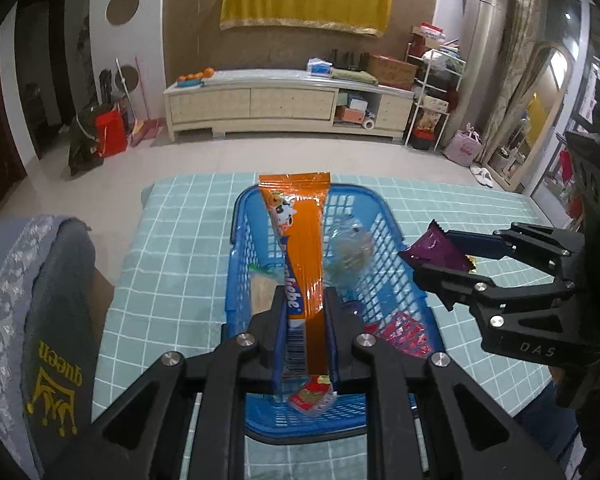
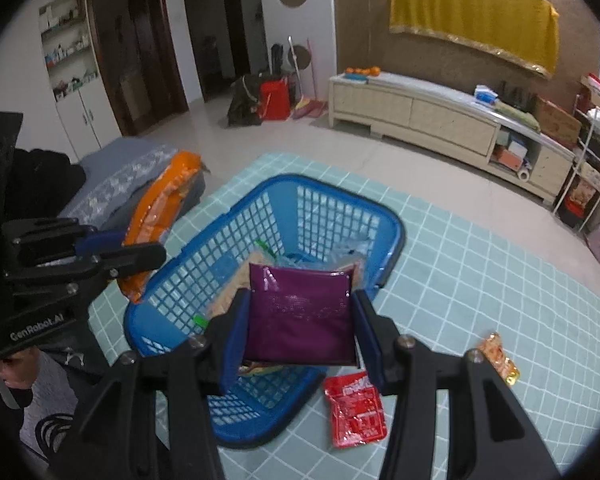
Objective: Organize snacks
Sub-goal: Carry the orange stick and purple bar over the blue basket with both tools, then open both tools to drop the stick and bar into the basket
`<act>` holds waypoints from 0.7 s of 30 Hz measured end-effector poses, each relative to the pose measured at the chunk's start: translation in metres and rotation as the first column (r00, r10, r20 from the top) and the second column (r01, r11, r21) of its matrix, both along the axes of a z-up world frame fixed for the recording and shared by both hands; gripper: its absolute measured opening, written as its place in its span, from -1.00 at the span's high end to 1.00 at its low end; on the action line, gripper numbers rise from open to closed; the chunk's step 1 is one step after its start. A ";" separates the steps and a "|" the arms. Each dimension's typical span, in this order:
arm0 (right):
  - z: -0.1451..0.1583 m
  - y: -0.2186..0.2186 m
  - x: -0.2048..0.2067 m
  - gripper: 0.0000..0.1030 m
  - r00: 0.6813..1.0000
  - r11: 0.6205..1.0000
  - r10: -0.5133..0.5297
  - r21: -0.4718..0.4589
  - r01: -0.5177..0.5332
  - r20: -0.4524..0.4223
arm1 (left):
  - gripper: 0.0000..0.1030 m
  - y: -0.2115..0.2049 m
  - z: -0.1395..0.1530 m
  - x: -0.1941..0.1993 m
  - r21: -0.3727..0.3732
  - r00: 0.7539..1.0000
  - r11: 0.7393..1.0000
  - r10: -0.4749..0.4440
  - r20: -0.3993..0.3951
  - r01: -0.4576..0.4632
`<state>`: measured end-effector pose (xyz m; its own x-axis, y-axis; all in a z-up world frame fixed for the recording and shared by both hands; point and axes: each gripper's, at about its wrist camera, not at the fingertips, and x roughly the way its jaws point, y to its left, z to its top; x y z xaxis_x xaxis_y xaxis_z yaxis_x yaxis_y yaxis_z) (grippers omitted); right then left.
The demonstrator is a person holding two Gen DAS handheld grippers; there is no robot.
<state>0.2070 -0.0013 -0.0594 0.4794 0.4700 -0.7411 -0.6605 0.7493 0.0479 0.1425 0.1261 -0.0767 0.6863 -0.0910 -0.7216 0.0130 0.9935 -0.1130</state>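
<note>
A blue mesh basket (image 1: 384, 216) (image 2: 220, 224) stands on a teal checked tablecloth and holds several snack packets. My left gripper (image 1: 306, 312) is shut on a long orange snack packet (image 1: 300, 240) and holds it over the basket; the gripper also shows in the right wrist view (image 2: 140, 258) with the orange packet (image 2: 156, 216). My right gripper (image 2: 300, 320) is shut on a purple snack packet (image 2: 300, 320) above the basket's near side; it shows at the right in the left wrist view (image 1: 440, 258), with the purple packet (image 1: 432, 248).
A red packet (image 2: 354, 410) and a small orange packet (image 2: 500, 358) lie on the tablecloth (image 2: 480, 280) right of the basket. A grey cushion (image 1: 40, 320) sits at the table's left edge. A cream cabinet (image 1: 288, 106) stands across the tiled floor.
</note>
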 end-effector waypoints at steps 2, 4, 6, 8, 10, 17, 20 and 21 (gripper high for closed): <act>-0.007 0.008 0.003 -0.06 1.000 1.000 0.018 -0.013 -0.019 -0.014 | 0.71 0.005 -0.006 0.005 -0.016 1.000 1.000 -0.006 -0.014 0.005; -0.015 0.015 0.006 -0.06 0.999 0.999 0.029 -0.033 -0.030 -0.024 | 0.71 0.007 -0.013 0.007 -0.018 1.000 1.000 -0.014 -0.028 0.014; -0.021 0.019 0.010 -0.06 0.998 0.998 0.040 -0.044 -0.042 -0.038 | 0.71 0.009 -0.018 0.011 -0.017 0.999 1.000 -0.014 -0.039 0.013; -0.025 0.021 0.012 -0.06 0.998 0.998 0.043 -0.051 -0.045 -0.048 | 0.71 0.011 -0.020 0.015 -0.019 0.999 1.000 -0.014 -0.043 0.014; -0.028 0.024 0.014 -0.07 0.998 0.997 0.045 -0.061 -0.048 -0.053 | 0.71 0.011 -0.022 0.019 -0.017 0.999 1.000 -0.014 -0.048 0.013; -0.033 0.025 0.024 -0.25 0.996 0.995 0.045 -0.082 -0.051 -0.074 | 0.64 0.010 -0.025 0.026 0.011 0.998 1.000 0.014 -0.057 -0.013; -0.031 0.023 0.023 -0.54 0.997 0.995 0.045 -0.084 -0.050 -0.057 | 0.03 0.013 -0.022 0.024 -0.015 0.998 0.999 0.042 -0.047 -0.042; -0.030 0.022 0.022 -0.61 0.998 0.995 0.046 -0.083 -0.050 -0.050 | -0.06 0.014 -0.020 0.022 -0.028 0.998 0.998 0.050 -0.042 -0.051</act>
